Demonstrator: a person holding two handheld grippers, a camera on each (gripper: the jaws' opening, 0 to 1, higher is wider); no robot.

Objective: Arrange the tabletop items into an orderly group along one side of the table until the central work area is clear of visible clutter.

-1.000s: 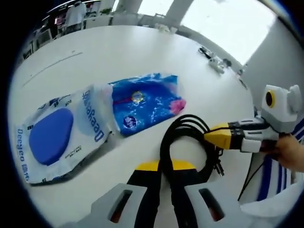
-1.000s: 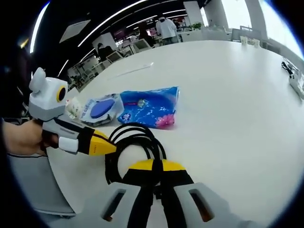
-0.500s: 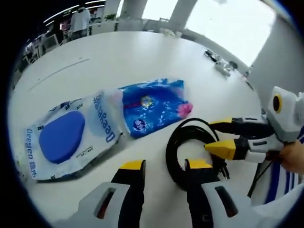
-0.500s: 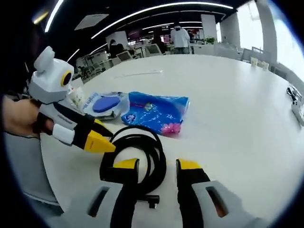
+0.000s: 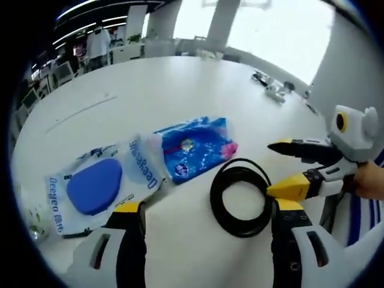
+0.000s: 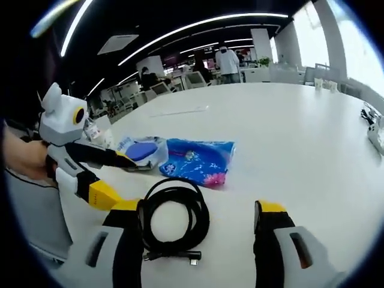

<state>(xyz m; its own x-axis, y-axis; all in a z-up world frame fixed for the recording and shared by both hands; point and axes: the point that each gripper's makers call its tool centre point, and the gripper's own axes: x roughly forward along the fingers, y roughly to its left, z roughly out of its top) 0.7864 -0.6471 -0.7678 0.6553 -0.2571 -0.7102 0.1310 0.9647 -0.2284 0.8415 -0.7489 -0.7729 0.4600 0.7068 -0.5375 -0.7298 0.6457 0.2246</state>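
A coiled black cable [image 5: 216, 204] lies flat on the white table [image 5: 180, 84], between the wide-apart tips of my left gripper [image 5: 208, 210], which is open and holds nothing. Beyond it lie a blue printed packet [image 5: 195, 147] and a wipes pack with a blue lid [image 5: 99, 186], side by side. My right gripper [image 5: 283, 169] comes in from the right, open, its yellow tip beside the coil. In the right gripper view the cable [image 6: 203, 217] rests between the spread tips of my right gripper [image 6: 198, 209]. The left gripper [image 6: 117, 177] stands open at the left, before the packet [image 6: 198, 161] and wipes pack [image 6: 141, 150].
A power strip with small items [image 5: 273, 84] sits at the table's far edge. A thin stick [image 5: 78, 114] lies on the far part of the table. A crumpled clear wrapper [image 5: 33, 219] is near the left edge. People and chairs stand beyond the table.
Both grippers were shut on the cable one second ago. They have opened wide and let it go; the coil now lies on the table.
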